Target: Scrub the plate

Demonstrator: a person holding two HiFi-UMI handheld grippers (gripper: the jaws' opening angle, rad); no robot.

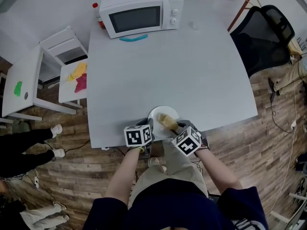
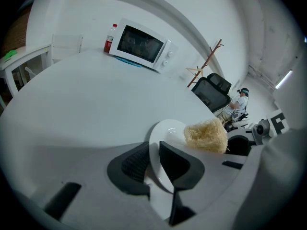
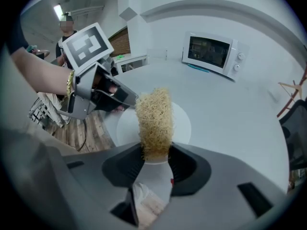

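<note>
Head view: gripping the white plate [image 1: 156, 116] at the near edge of the grey table [image 1: 168, 66] with the left gripper [image 1: 147, 129]. Holding the tan fibrous scrubber [image 1: 168, 121] over the plate's face with the right gripper [image 1: 179, 127]. Working well apart from the microwave [image 1: 141, 11] at the far edge.

Left gripper view: pinching the plate's near rim between both jaws, parted only by the rim's thickness. Looking onto the scrubber just beyond the right-hand jaw.

Right gripper view: clamping the scrubber's lower end between both jaws. Pointing its upper end across the plate, near the left gripper at the rim.
</note>
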